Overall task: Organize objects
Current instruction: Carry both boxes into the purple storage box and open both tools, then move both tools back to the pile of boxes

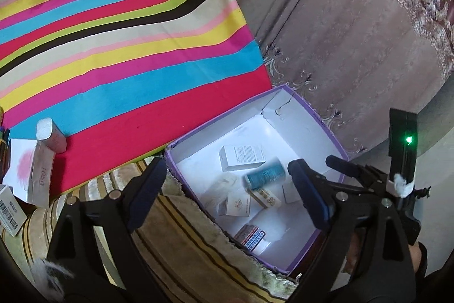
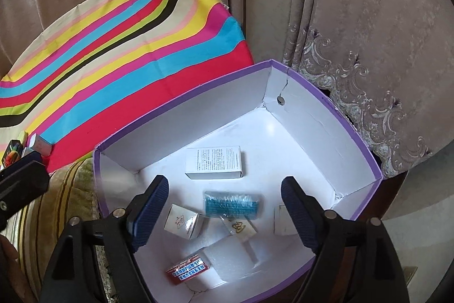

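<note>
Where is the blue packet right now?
In the right wrist view, the blue packet lies on the floor of the purple box, between the open fingers of the right gripper, just below the white printed carton.

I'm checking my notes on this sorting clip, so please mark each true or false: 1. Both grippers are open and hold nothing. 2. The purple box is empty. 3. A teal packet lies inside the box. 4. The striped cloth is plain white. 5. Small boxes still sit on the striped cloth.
1. True: the left gripper and right gripper have their fingers spread, with nothing between them.
2. False: the purple box holds several small items.
3. True: the teal packet lies on its floor.
4. False: the striped cloth is multicoloured.
5. True: small boxes sit at its near left edge.
</note>
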